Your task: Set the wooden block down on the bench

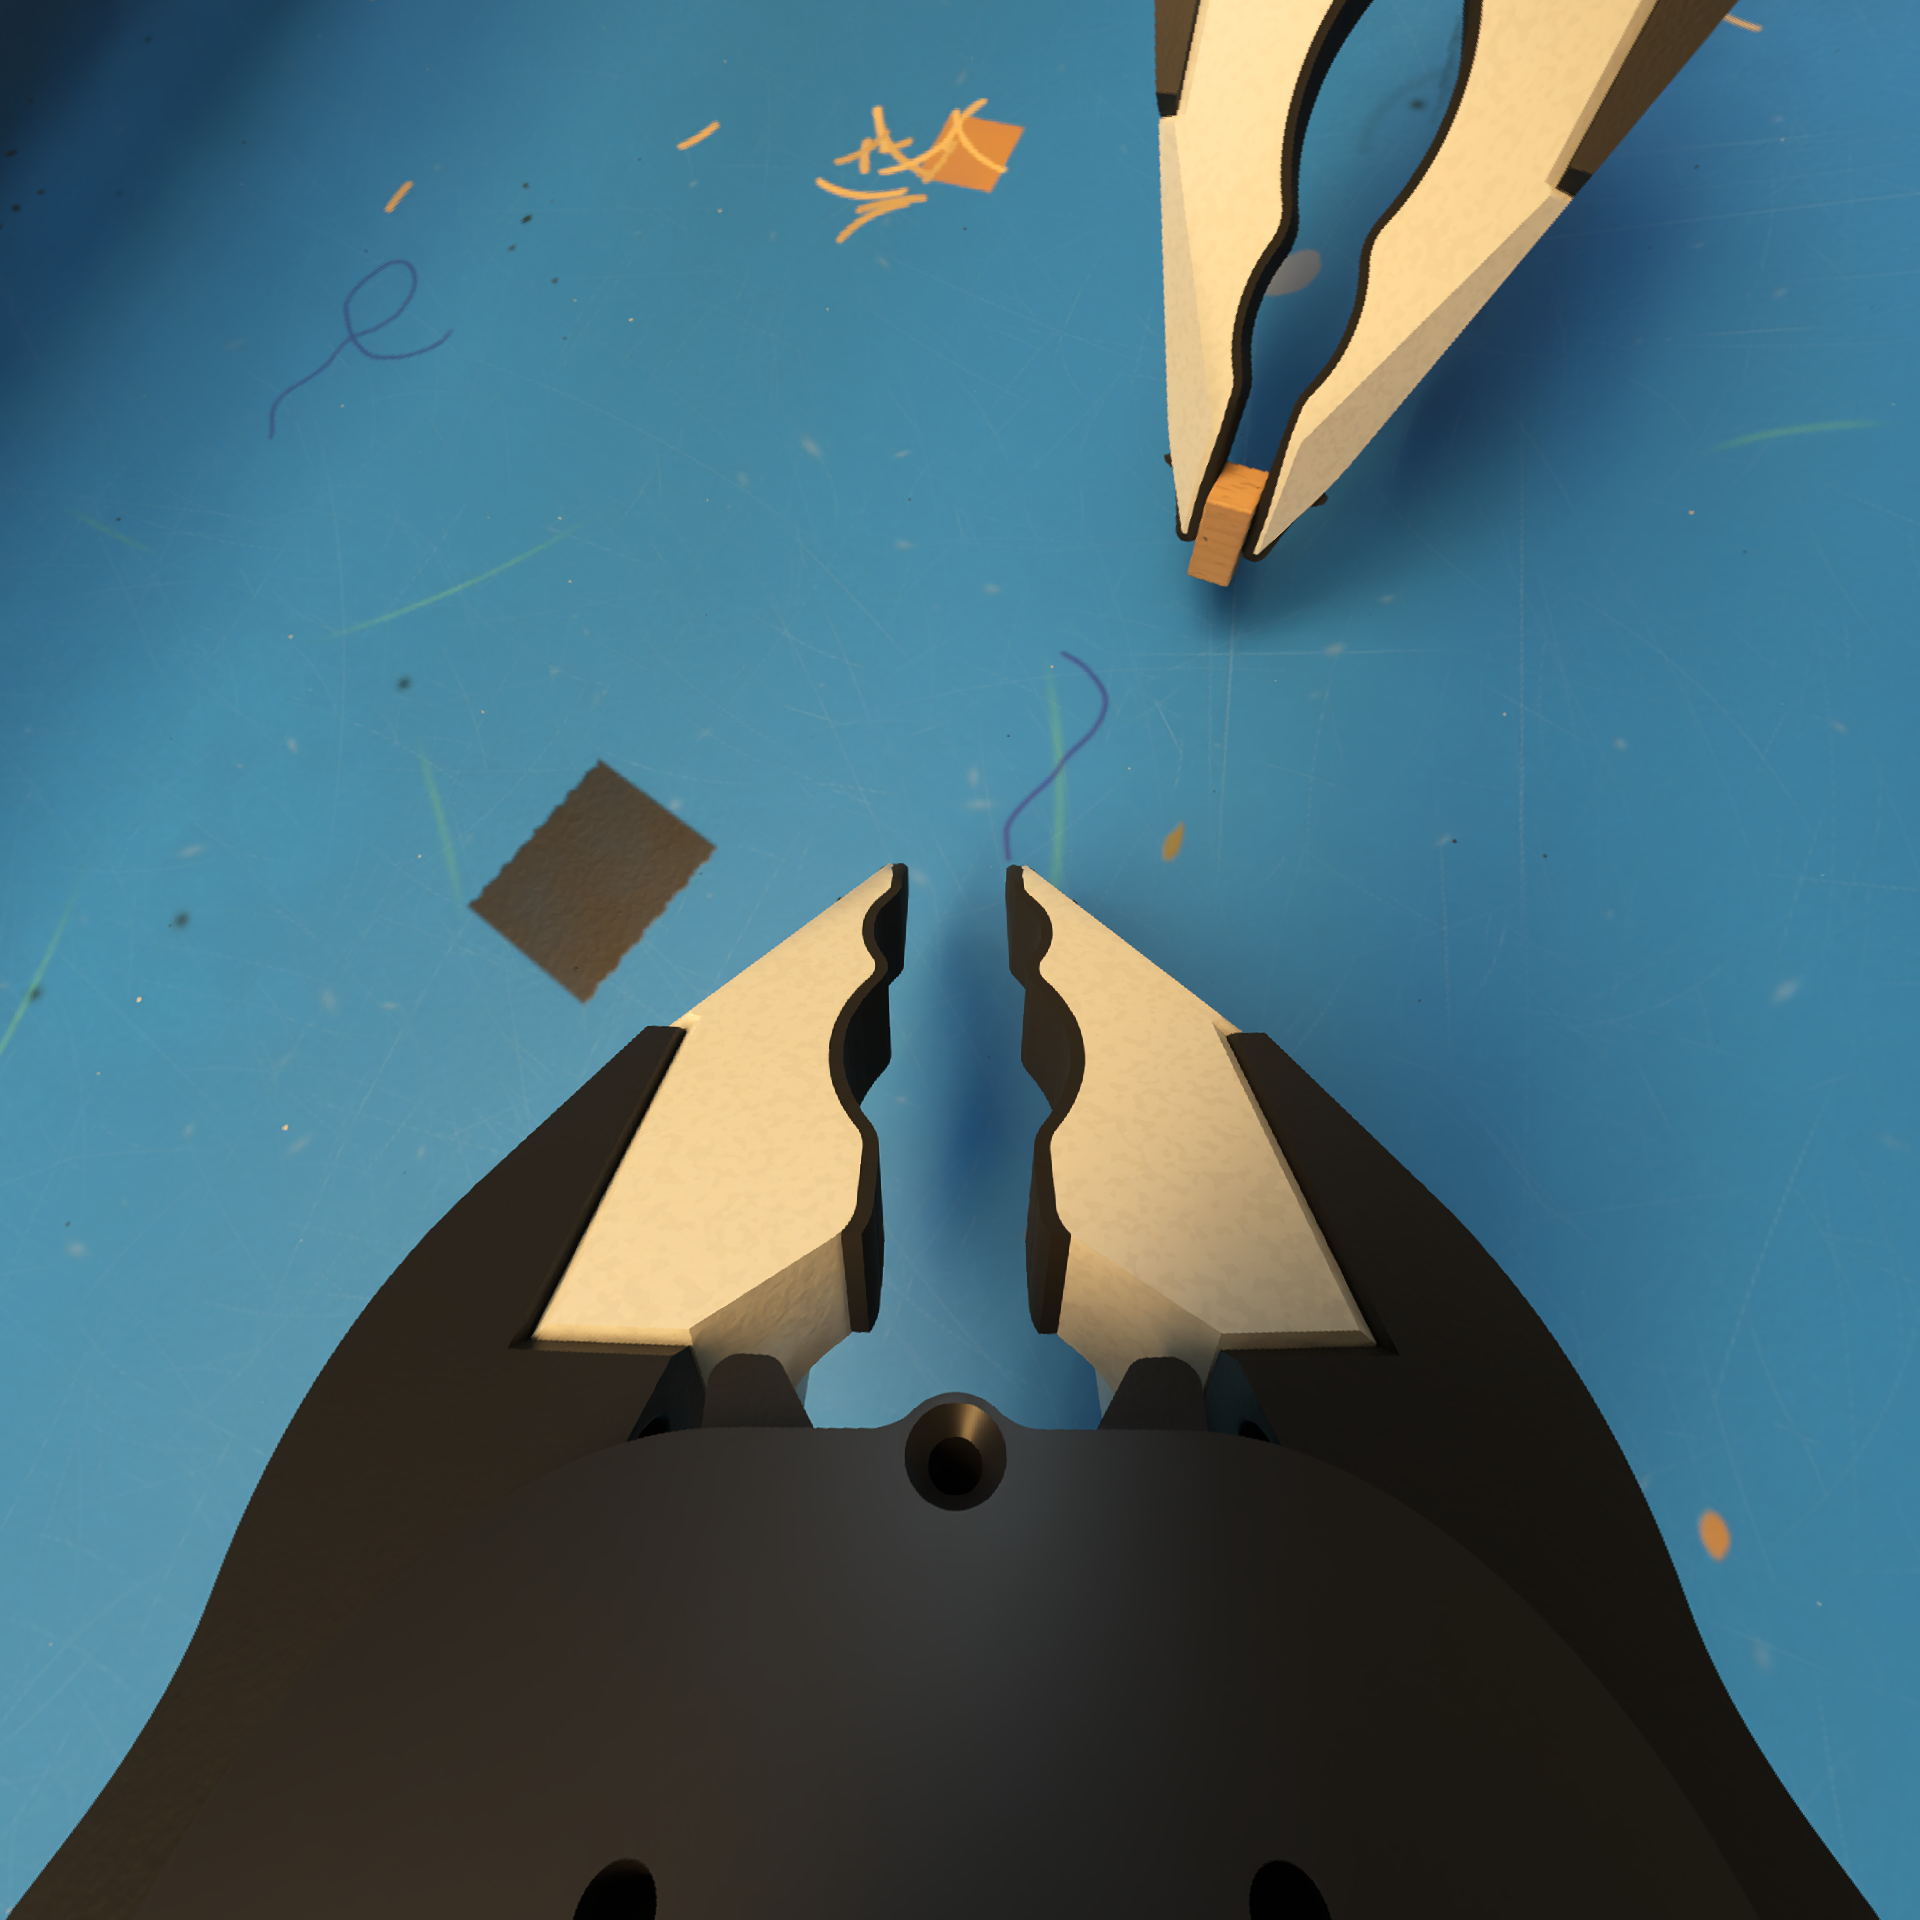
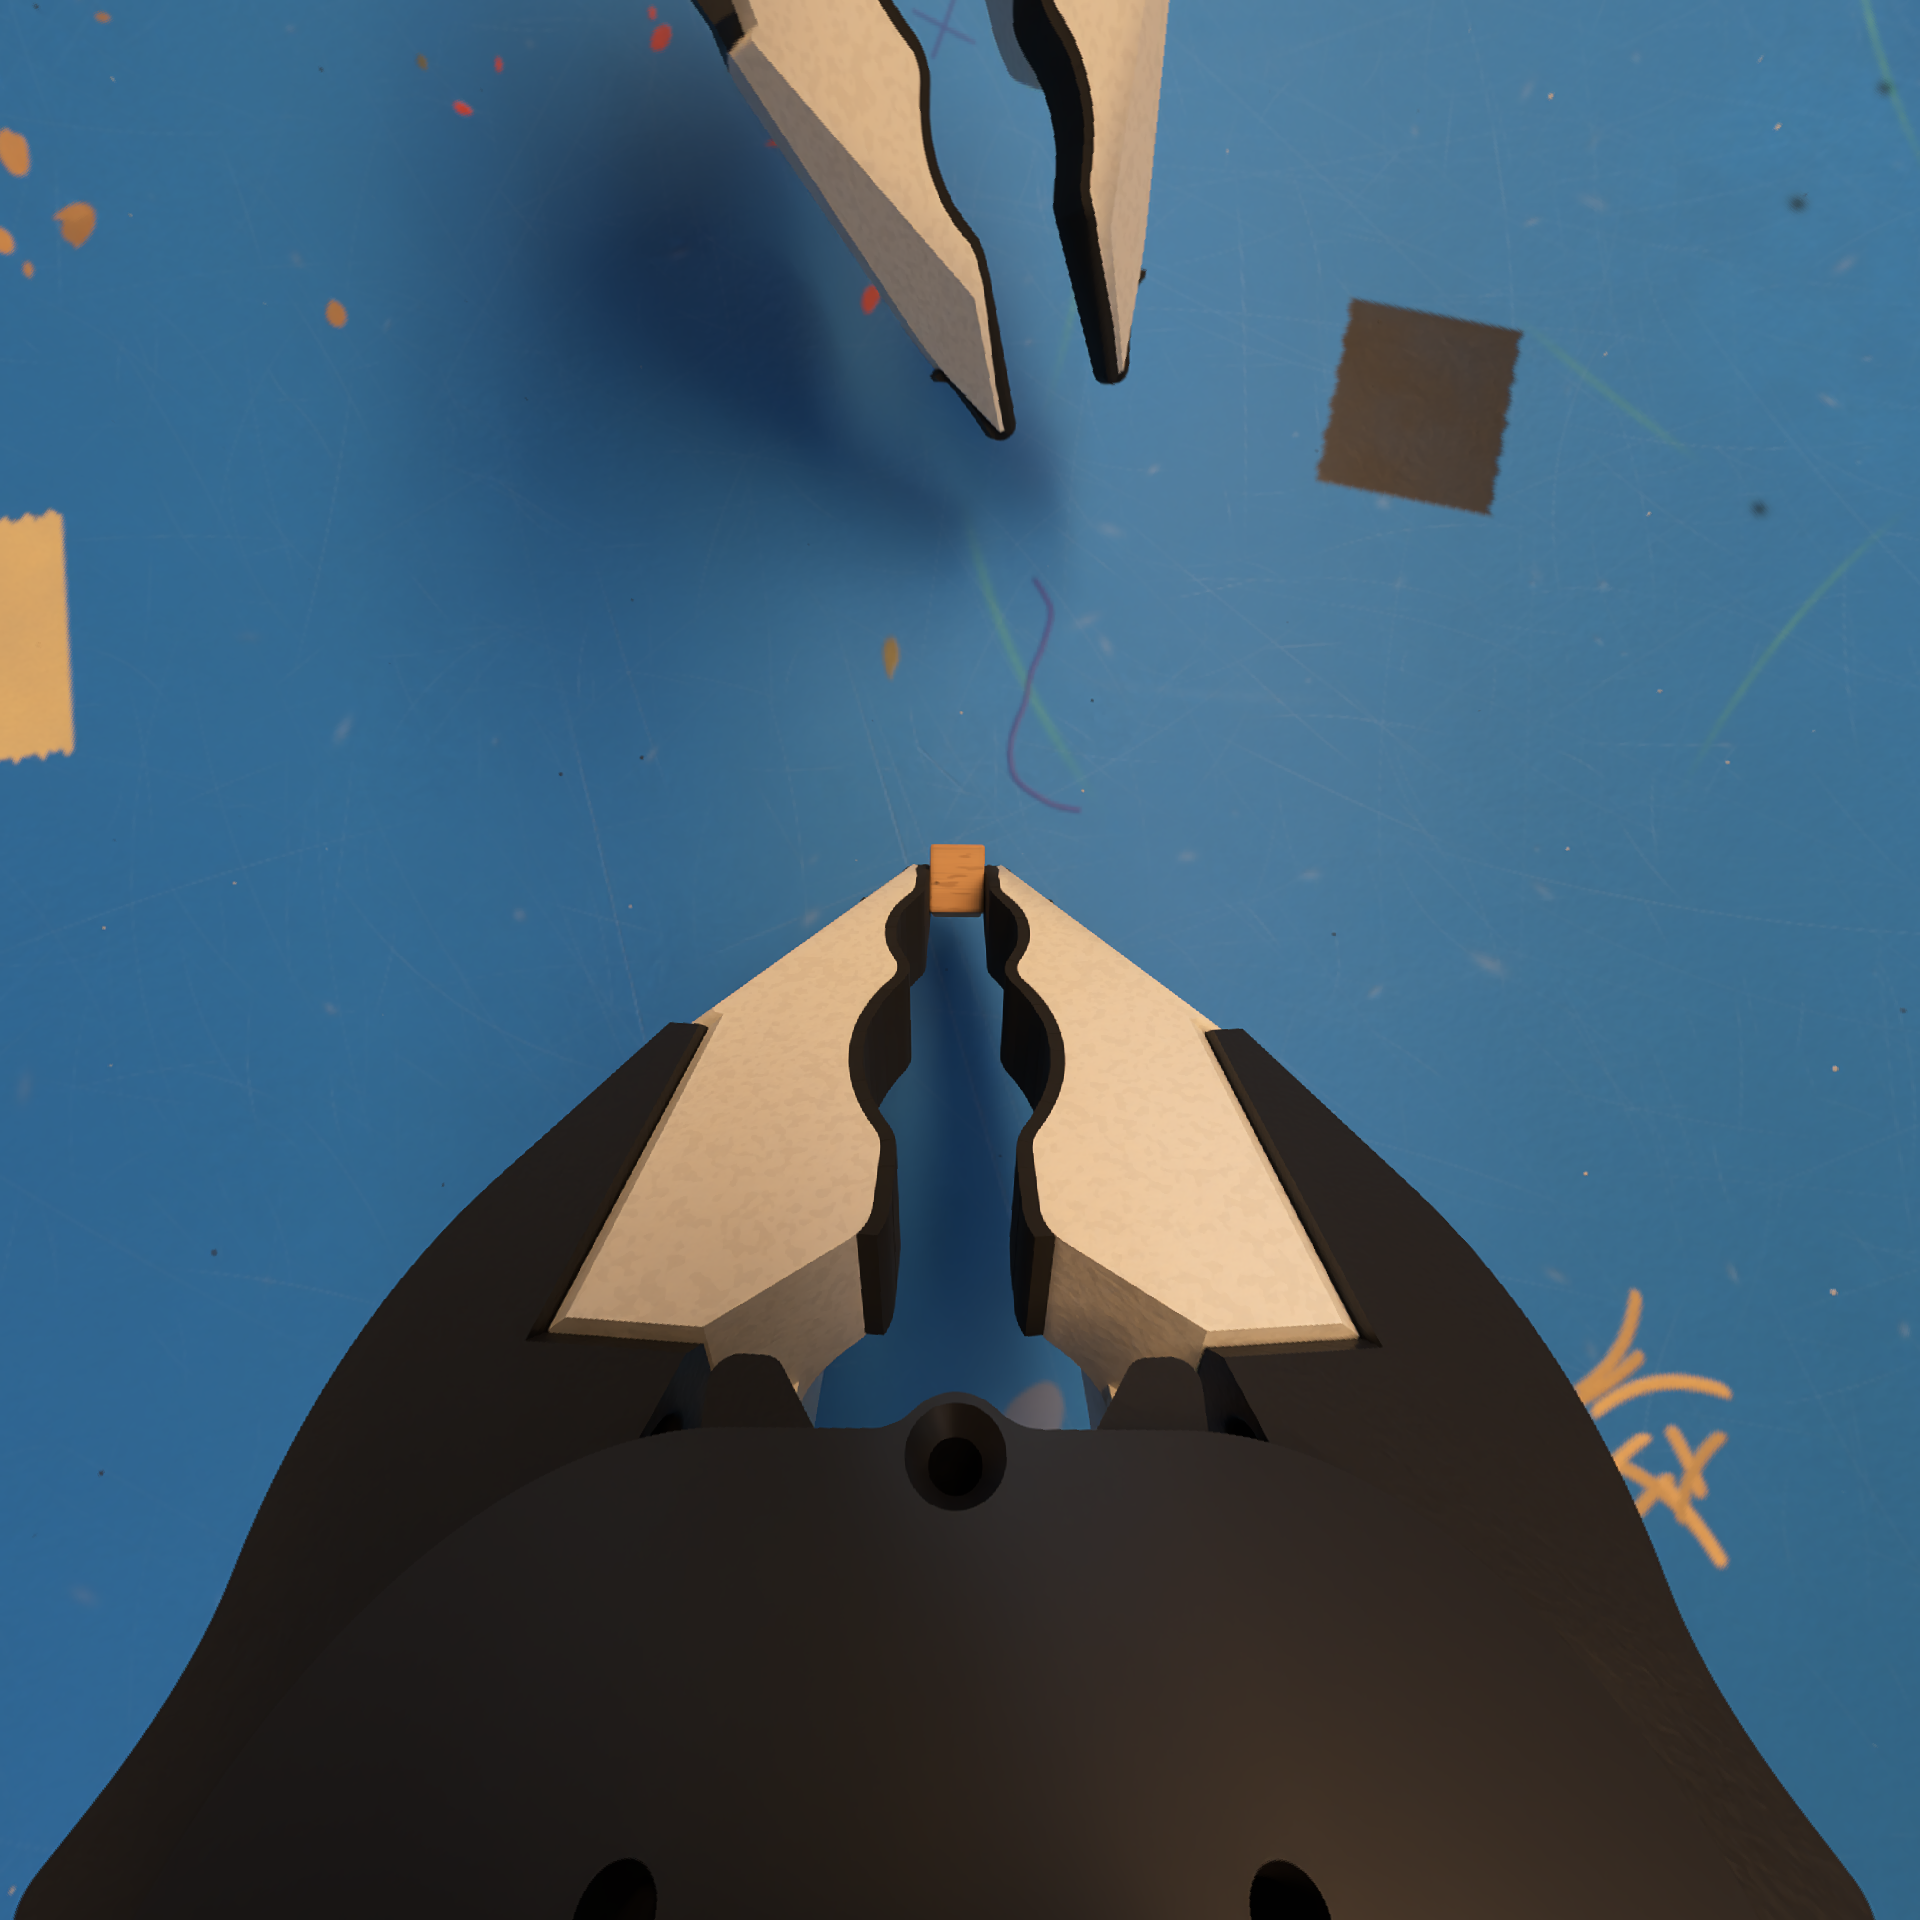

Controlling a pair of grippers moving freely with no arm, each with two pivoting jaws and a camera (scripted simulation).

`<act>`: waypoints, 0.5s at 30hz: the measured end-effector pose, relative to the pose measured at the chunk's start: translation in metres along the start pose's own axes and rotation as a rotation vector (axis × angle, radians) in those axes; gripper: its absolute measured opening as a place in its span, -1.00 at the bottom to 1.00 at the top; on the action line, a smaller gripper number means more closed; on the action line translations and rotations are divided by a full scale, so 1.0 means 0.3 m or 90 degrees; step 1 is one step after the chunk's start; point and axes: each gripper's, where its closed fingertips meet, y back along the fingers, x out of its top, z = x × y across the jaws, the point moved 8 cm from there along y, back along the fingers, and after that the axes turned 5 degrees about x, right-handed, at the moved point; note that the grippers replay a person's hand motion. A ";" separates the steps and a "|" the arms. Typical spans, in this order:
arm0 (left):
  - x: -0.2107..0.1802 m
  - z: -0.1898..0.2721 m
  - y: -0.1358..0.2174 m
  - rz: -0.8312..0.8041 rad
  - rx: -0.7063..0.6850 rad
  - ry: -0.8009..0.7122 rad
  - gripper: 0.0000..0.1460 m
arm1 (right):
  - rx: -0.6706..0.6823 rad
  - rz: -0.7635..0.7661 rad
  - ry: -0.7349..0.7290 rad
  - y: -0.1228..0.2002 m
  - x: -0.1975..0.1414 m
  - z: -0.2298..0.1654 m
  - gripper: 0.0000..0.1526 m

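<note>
The small wooden block (image 2: 957, 879) is pinched between the tips of my right gripper (image 2: 957, 883). In the left wrist view the same block (image 1: 1226, 525) sits between the right gripper's tips (image 1: 1224, 520), its lower end sticking out toward the blue bench (image 1: 727, 582). I cannot tell whether it touches the bench. My left gripper (image 1: 956, 878) is open and empty, hovering over the bench. In the right wrist view it (image 2: 1055, 400) points in from the top, apart from the block.
A dark brown tape patch (image 1: 592, 881) lies left of my left gripper; it also shows in the right wrist view (image 2: 1419, 407). An orange square with scribbles (image 1: 977, 154) is far back. A tan tape strip (image 2: 34, 636) lies at the left edge. Paint spots and scratches mark the bench.
</note>
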 end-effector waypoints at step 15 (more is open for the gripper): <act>0.002 0.009 -0.004 -0.005 0.000 -0.017 -0.76 | 0.116 -0.077 0.188 -0.060 0.049 0.058 -0.88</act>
